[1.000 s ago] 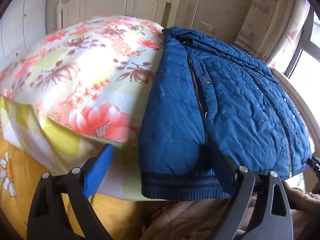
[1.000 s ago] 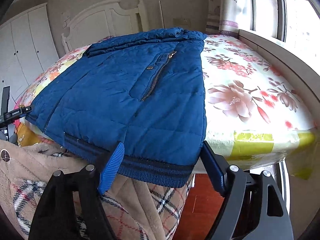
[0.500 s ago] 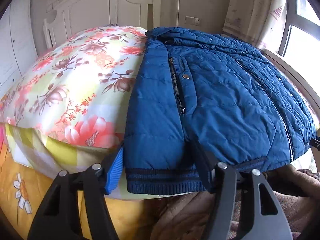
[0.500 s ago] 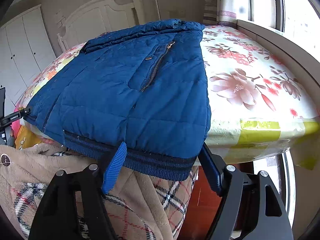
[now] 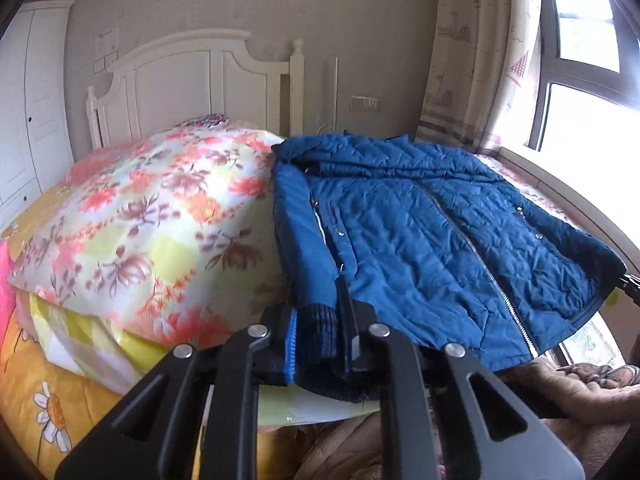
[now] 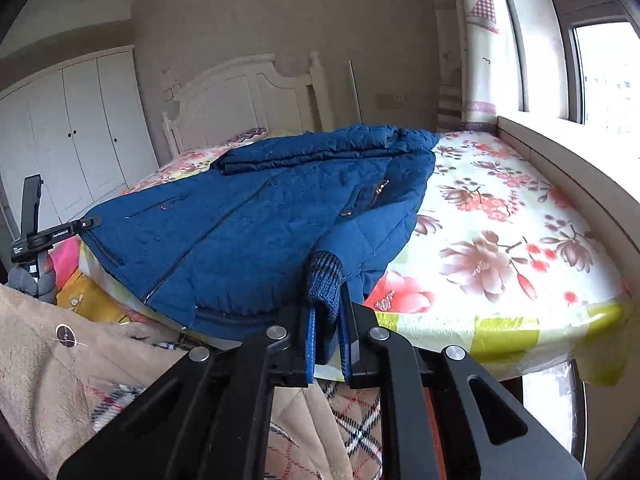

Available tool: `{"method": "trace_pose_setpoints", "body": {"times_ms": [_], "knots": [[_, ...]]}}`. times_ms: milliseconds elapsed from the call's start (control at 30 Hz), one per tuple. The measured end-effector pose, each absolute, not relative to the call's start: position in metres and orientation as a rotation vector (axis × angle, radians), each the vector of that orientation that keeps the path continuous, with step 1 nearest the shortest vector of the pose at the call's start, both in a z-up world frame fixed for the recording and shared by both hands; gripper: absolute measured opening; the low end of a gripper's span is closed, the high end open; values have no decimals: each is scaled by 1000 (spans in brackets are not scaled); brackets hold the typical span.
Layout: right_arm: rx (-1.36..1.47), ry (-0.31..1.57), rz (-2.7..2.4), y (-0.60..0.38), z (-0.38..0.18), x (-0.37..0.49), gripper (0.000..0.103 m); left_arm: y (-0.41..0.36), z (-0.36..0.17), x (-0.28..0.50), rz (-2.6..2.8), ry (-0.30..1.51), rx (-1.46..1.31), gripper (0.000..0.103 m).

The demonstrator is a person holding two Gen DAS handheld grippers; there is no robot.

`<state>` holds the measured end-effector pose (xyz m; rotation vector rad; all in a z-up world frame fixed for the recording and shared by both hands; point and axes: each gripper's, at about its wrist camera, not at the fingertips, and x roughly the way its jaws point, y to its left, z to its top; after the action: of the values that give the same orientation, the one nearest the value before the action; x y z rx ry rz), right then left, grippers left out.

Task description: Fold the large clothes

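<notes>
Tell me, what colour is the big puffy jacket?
Blue: the jacket shows best in the left wrist view.

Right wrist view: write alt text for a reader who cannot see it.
The right gripper is shut on a knit cuff of a blue quilted jacket spread on a floral bedsheet. A white headboard stands behind, a window to the right.

The left claw [image 5: 318, 344], a black two-finger frame with blue pads, is closed tight, its fingers nearly parallel and pinching the dark ribbed knit cuff [image 5: 320, 320] of the blue quilted jacket between them. The right claw [image 6: 329, 336], of the same black build, is likewise clamped, its narrow gap filled by the other ribbed knit cuff [image 6: 325, 276], which stands up just ahead of its fingertips.
</notes>
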<state>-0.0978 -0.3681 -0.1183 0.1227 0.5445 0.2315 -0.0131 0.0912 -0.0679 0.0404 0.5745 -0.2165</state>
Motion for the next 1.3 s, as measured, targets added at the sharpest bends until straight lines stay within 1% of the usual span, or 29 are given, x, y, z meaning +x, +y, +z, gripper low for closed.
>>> {"method": "trace_pose_setpoints", "body": {"times_ms": [67,167,200,233,267,300,333,367,467,500,567,600,633,667,700,767,833,867,1000,1067,1167,1300], "knots": [[125,571,216,-371,-126,-92,14,91,-70,-10,-211,582,50,16],[163,618,201,-376,-138,-85,17,94,-84,-4,-210,623,29,16],[175,625,203,-377,-140,-85,21,95,-90,-3,-205,634,25,17],[179,636,205,-378,-141,-82,34,97,-95,-2,-202,647,23,18],[181,649,205,-378,-143,-80,48,101,-101,2,-202,670,15,22],[186,666,200,-378,-146,-76,73,103,-106,3,-203,685,6,27],[192,671,203,-377,-149,-75,78,108,-112,8,-198,707,-5,31],[186,673,200,-375,-150,-73,78,110,-117,10,-193,715,-12,36],[166,684,177,-372,-156,-65,70,117,-129,16,-194,734,-51,43],[161,668,172,-371,-156,-64,64,118,-132,18,-195,737,-63,44],[130,660,163,-368,-155,-62,48,115,-133,22,-201,735,-60,43],[119,647,167,-366,-154,-64,36,112,-133,22,-207,732,-51,30],[115,636,174,-364,-153,-67,28,109,-132,21,-223,723,-39,22],[117,630,179,-363,-152,-70,25,106,-128,19,-238,710,-28,17],[141,609,194,-366,-148,-74,22,106,-124,16,-245,695,-31,14],[248,525,267,-381,-135,-91,19,116,-106,5,-289,647,-115,13],[311,421,341,-394,-113,-111,18,136,-69,-14,-369,557,-249,12],[322,339,380,-400,-96,-126,18,142,-55,-21,-404,519,-280,12],[272,99,447,-410,-22,-176,17,165,19,-68,-544,307,-364,13],[225,38,451,-408,9,-186,17,170,45,-79,-580,240,-374,14],[224,81,444,-405,41,-156,18,165,72,-54,-587,273,-372,17],[298,269,378,-412,46,-48,18,149,66,48,-539,472,-488,20]]}}
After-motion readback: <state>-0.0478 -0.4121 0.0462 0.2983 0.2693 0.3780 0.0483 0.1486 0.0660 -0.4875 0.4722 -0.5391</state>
